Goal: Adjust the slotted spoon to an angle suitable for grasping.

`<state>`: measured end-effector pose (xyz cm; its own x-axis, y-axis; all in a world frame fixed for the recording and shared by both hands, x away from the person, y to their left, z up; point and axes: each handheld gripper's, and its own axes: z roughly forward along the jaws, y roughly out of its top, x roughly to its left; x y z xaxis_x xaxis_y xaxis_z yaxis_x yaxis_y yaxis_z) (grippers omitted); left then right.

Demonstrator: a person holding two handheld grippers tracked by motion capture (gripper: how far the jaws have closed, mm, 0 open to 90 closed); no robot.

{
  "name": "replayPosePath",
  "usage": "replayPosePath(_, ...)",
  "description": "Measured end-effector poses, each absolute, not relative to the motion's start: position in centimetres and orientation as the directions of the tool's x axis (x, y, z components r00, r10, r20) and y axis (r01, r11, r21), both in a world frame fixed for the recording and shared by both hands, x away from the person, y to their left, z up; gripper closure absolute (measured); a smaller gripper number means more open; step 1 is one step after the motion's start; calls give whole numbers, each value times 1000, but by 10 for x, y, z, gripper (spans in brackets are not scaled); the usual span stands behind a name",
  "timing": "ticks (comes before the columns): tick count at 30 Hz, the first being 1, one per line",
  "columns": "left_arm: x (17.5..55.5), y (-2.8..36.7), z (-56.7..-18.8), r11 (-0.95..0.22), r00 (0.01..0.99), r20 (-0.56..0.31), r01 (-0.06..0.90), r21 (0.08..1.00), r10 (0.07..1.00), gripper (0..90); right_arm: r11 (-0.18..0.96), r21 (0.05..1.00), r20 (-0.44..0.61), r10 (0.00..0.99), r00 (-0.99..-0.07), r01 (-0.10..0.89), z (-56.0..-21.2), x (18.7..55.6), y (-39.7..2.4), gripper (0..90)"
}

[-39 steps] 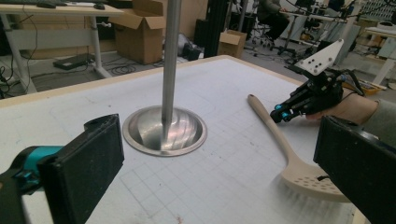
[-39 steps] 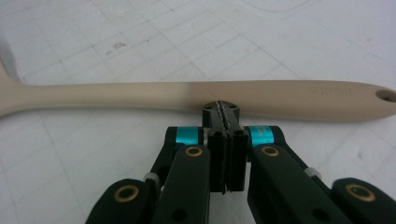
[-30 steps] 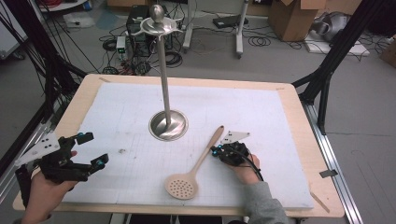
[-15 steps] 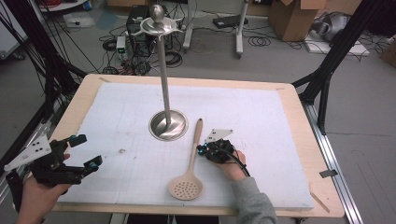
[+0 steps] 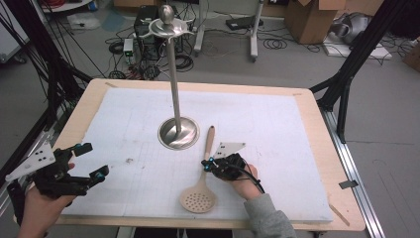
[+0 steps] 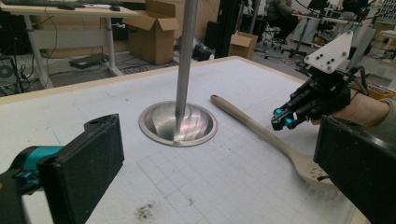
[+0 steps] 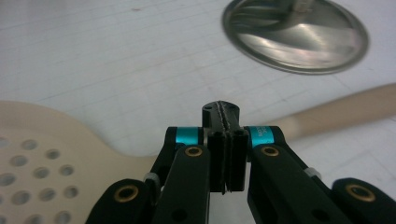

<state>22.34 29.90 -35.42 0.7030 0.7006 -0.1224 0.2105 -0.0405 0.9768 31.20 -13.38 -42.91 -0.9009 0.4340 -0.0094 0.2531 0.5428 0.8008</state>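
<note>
A pale slotted spoon (image 5: 200,197) lies flat on the white mat (image 5: 277,134), its handle pointing away toward the round base of a metal stand (image 5: 178,133). My right gripper (image 5: 205,165) is shut with nothing between its pads. Its tips sit at the right side of the spoon's neck, and the handle (image 7: 336,112) passes just beyond them in the right gripper view. My left gripper (image 5: 93,159) is open at the front left corner, low over the mat and empty. From the left gripper view the spoon (image 6: 252,128) and the right gripper (image 6: 280,122) lie ahead.
The stand's tall pole (image 5: 174,84) rises from its base (image 6: 180,123) to a hooked top (image 5: 167,22). The wooden table edge (image 5: 317,124) frames the mat. Cables, boxes and black frame legs stand on the floor beyond.
The right gripper has moved left across the mat. The spoon has swung with it, its handle turning from pointing far right to nearly straight away. The left gripper stays put.
</note>
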Motion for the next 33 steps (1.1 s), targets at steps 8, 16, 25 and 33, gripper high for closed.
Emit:
replayPosePath(8, 225, 298, -355, -42, 706, -123, 212, 976, 698, 21, 599, 768, -19, 376, -926, 227, -436, 304, -114, 900)
replayPosePath(16, 224, 299, -354, -39, 705, -123, 210, 977, 699, 21, 636, 742, -13, 333, -943, 214, -443, 299, -103, 900)
replayPosePath(25, 225, 299, -354, -37, 707, -127, 211, 977, 695, 21, 650, 731, -8, 315, -949, 210, -444, 297, -106, 900)
replayPosePath(33, 227, 297, -355, -37, 710, -130, 215, 976, 692, 21, 646, 734, -4, 308, -951, 207, -444, 294, -119, 900)
